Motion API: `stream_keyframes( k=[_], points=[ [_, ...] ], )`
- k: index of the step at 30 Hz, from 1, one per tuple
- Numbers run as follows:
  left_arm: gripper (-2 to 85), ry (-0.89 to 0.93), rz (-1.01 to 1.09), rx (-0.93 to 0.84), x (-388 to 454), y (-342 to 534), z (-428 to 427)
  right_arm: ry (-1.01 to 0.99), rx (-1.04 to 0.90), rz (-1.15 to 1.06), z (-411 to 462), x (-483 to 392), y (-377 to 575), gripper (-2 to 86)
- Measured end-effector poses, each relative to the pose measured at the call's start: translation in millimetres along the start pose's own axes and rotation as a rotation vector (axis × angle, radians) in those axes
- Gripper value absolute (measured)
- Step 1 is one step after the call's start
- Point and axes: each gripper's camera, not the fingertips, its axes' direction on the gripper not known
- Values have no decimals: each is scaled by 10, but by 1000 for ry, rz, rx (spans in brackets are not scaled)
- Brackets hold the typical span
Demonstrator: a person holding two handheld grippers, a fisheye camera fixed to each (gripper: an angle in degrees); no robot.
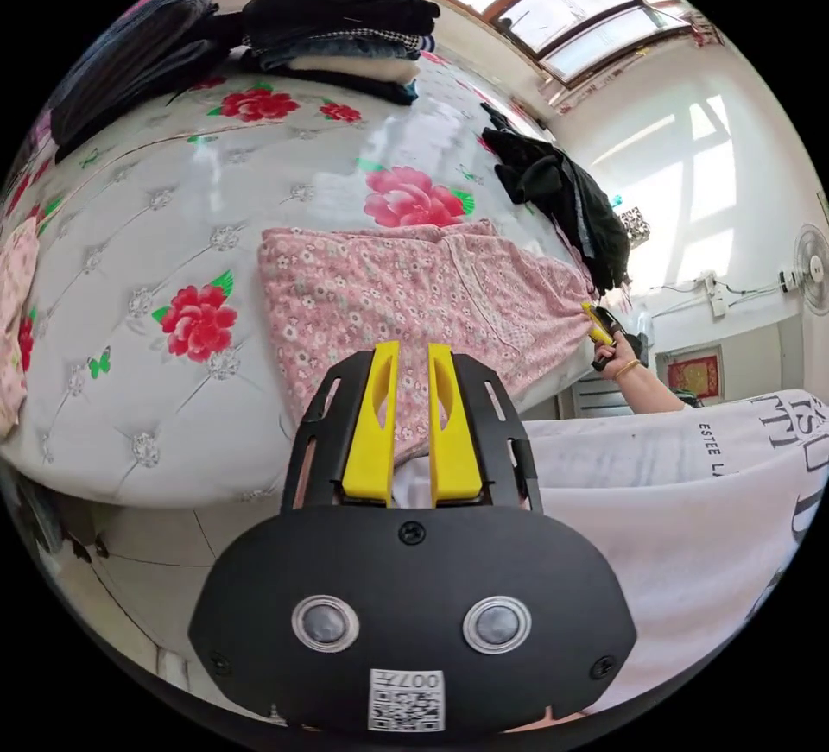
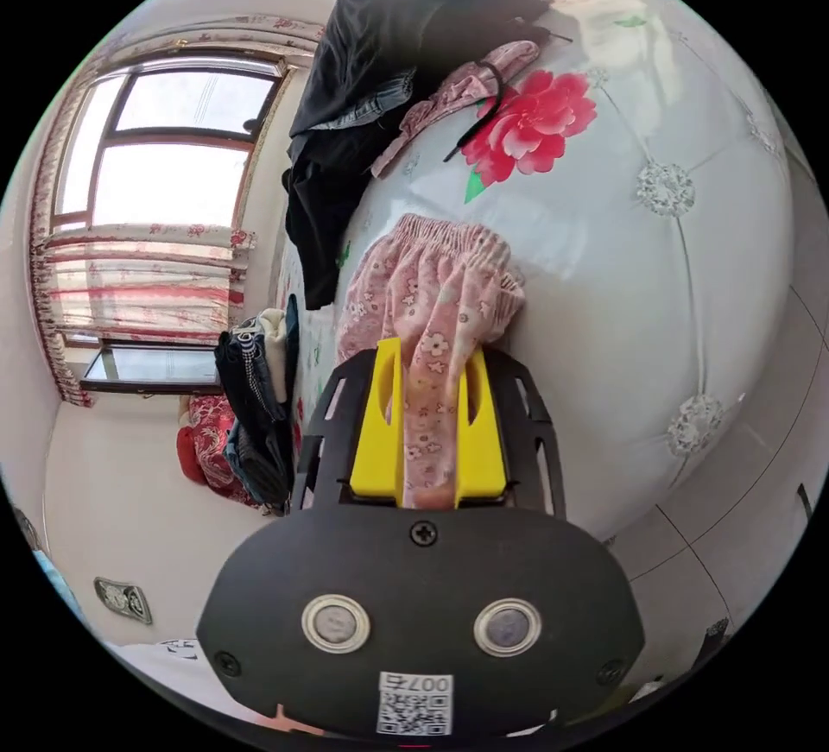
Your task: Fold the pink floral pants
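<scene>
With the right gripper (image 2: 427,432) clenched on the waistband of the pink floral pants (image 1: 406,294), its jaws pinching gathered cloth, and the left gripper (image 1: 413,424) nearly closed over the near hem — whether it grips, I cannot tell — the pants lie spread along the bed (image 1: 173,208) edge. To fold well, lift both ends evenly and keep the cloth taut. Beyond lie one folded stack (image 1: 345,35) and one dark heap (image 1: 561,199) — two grippers, one pair of pants.
</scene>
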Motion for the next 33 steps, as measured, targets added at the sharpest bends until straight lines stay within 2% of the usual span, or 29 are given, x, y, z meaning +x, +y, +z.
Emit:
stream_keyframes(
  k=[2,4,6,7,9,10,12,14,15,18,22,24,27,31,33],
  points=[
    [58,-9,-76,29,-281,132,-94,-42,-12,-91,144,-449,142,15],
    [58,-23,-157,78,-628,320,-223,-78,-74,-301,349,-1212,442,8],
    [58,-20,-206,107,-881,449,-295,-126,-200,-625,724,-2388,1225,7],
    [59,-12,-235,126,-1050,528,-331,-140,-240,-708,832,-2669,1483,7],
    [61,5,-275,153,-1302,641,-372,-209,-418,-1009,1310,-3621,2694,12],
    [61,24,-297,172,-1467,713,-388,-232,-464,-1072,1439,-3799,3026,14],
    [64,60,-326,195,-1713,818,-389,-315,-688,-1270,2057,-4237,4386,26],
    [70,106,-335,214,-1954,919,-355,-299,-886,-1354,2630,-4272,5311,40],
    [76,147,-342,217,-2128,987,-308,-254,-1009,-1369,2991,-4189,5768,47],
    [82,203,-388,188,-2565,1190,-185,-163,-1108,-1326,3450,-3892,6144,67],
    [122,323,-409,226,-3058,1459,-158,-36,-967,-1092,3572,-3339,5456,86],
    [135,331,-385,219,-3201,1495,-138,50,-870,-866,3578,-2708,4877,99],
    [151,376,-328,152,-3380,1410,54,107,-822,-634,3623,-1876,4513,114],
    [141,445,-238,8,-3498,1084,539,96,-871,-510,3951,-1246,4683,117],
    [118,416,-210,-50,-3556,930,675,82,-794,-491,4061,-1086,4764,110]
  ],
)
